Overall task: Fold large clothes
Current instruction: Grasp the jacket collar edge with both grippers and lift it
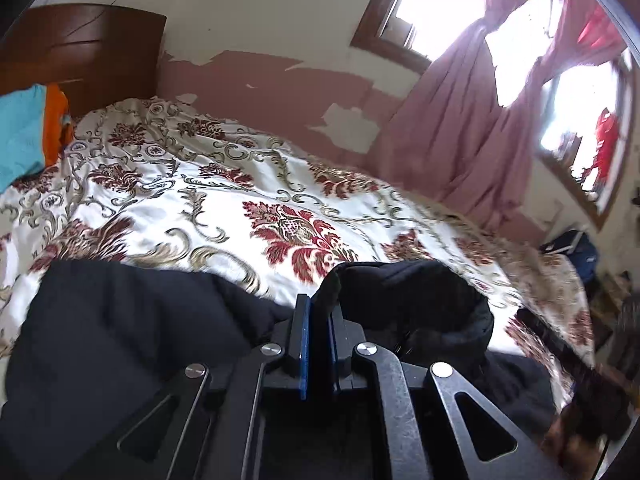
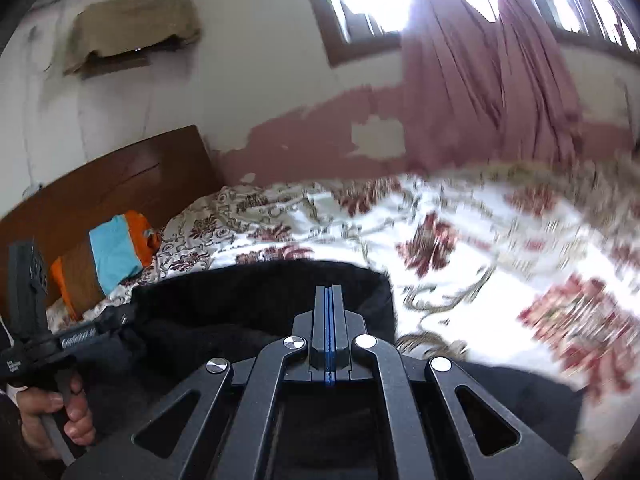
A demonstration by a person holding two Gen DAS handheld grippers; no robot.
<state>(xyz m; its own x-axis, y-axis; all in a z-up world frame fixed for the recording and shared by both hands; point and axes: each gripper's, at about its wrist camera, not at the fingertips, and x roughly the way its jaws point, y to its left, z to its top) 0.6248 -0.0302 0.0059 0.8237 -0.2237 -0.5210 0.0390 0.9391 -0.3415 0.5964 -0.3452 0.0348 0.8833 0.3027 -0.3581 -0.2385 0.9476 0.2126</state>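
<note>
Peeling pink and white paint covers the wall (image 1: 280, 80) behind a bed (image 1: 224, 200) spread with a white quilt patterned in red flowers and gold scrolls. At the bed's head stands a brown wooden headboard (image 1: 88, 52), with a turquoise and orange pillow (image 2: 116, 252) lying against it. Dusty pink curtains (image 1: 460, 128) hang bunched across a bright, brown-framed window (image 1: 420, 4), and a dark blue bag (image 1: 576, 248) sits on the floor past the bed's far corner. High on the wall, seen from the right wrist, a wall unit is draped in a tan cloth (image 2: 132, 28).

A large black garment (image 1: 120, 320) lies heaped on the near edge of the quilt, well apart from the pillow. The left tool (image 1: 318, 320) has its blue-padded jaws nearly closed, pinching a fold of the black fabric that rises between them and bulges to the right. The right tool (image 2: 329, 312) is closed pad to pad, with the garment just beyond and beneath its tips; whether any cloth is caught there I cannot tell. A hand (image 2: 52, 420) grips the left tool's handle at the lower left of the right wrist view.
</note>
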